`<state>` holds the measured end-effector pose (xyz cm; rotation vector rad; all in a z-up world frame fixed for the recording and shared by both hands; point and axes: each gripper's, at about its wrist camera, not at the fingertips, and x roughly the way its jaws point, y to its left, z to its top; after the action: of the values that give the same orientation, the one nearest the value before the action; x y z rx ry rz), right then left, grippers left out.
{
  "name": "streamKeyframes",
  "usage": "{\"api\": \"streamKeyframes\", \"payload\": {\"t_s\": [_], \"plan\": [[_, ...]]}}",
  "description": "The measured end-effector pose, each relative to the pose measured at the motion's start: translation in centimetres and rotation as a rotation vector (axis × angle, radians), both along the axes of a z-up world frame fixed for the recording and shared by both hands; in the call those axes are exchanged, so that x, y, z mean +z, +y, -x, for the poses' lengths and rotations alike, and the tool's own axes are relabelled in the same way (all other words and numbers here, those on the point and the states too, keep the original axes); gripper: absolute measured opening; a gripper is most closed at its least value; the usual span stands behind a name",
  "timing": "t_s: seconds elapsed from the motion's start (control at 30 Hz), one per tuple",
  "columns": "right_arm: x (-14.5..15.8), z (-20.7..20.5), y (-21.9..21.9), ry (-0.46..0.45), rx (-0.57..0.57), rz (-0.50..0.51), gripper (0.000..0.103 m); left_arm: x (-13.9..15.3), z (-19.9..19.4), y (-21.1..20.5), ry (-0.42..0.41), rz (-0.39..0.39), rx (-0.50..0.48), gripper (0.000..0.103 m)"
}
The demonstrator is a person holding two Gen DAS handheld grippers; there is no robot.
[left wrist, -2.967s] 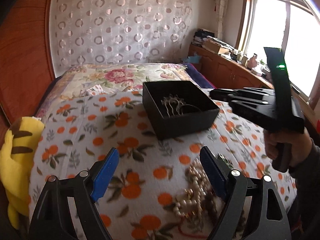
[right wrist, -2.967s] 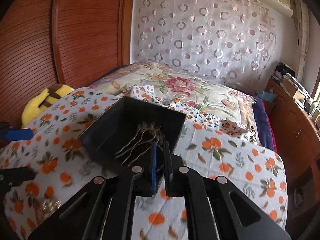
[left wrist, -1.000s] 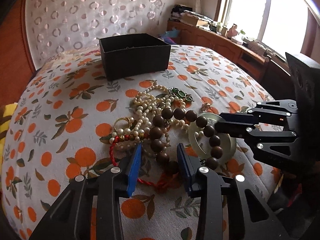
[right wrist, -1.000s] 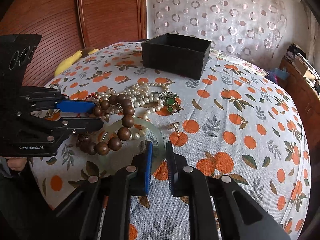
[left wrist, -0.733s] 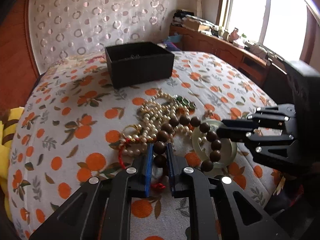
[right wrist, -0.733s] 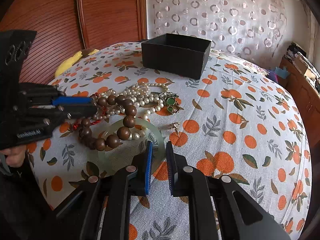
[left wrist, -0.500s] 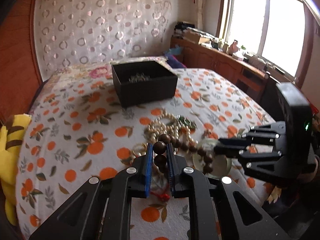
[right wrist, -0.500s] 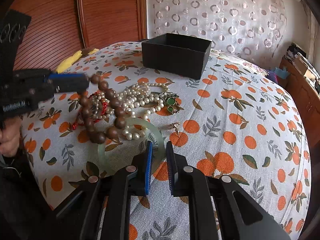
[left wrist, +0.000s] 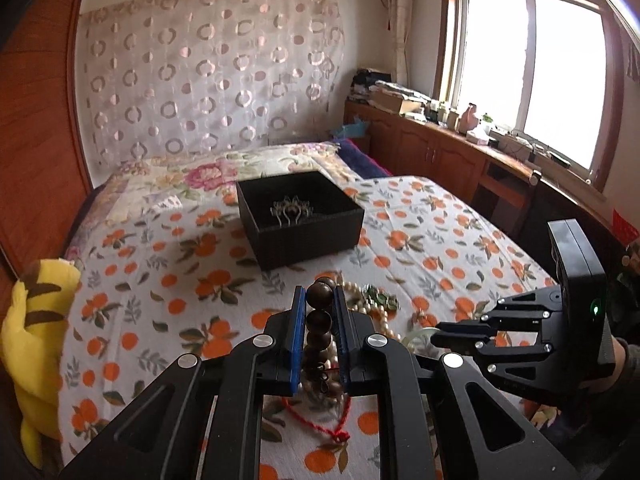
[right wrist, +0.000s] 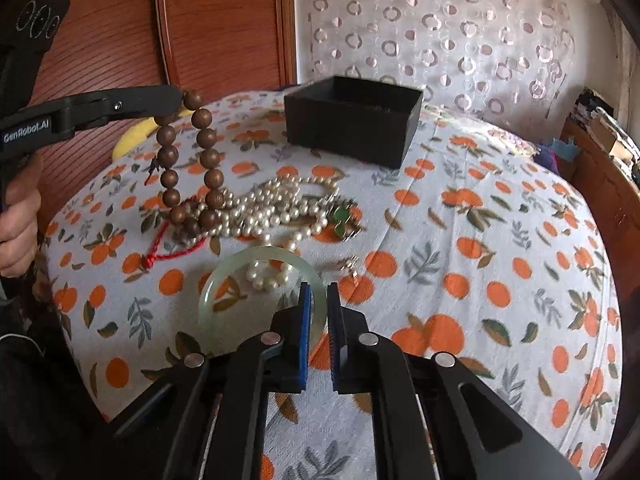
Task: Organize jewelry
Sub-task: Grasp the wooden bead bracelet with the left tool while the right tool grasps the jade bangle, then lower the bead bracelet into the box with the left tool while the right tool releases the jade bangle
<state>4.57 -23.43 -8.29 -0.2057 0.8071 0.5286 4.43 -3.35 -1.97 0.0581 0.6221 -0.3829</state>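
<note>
The left gripper (left wrist: 319,328) now pinches the wooden bead bracelet (right wrist: 191,164) between its blue pads. A second ago the bracelet lay on the bedspread (right wrist: 500,240) among the other pieces; now it is lifted clear of the jade bangle (right wrist: 260,280) and hangs as a loop below the fingertips, its lowest beads at or just over the pearl pile (right wrist: 276,208); I cannot tell whether they touch. So the pickup looks done, and the carry to the black box (left wrist: 298,216), ahead of this gripper and slightly left, is likely next.

The bracelet's long axis runs roughly vertical, top bead in the pads, loop pointing down.

The right gripper (right wrist: 319,328) sits low over the bangle's near rim, which passes between its pads. They are nearly together, though contact with the rim is not clear.
</note>
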Motion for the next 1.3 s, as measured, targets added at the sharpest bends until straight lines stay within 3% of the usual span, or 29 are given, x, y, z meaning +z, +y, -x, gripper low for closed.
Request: {"api": "streamKeyframes", "payload": {"t_s": [0.5, 1.3], "plan": [[3.9, -2.3, -1.1, -0.131, -0.052, -0.007, 0.009, 3.7, -2.9, -0.9, -0.085, -0.022, 0.016, 0.012], [6.5, -8.9, -0.5, -0.208, -0.105, -0.025, 0.009, 4.7, -10.7, -2.1, -0.073, -0.052, 0.062, 0.012]]}}
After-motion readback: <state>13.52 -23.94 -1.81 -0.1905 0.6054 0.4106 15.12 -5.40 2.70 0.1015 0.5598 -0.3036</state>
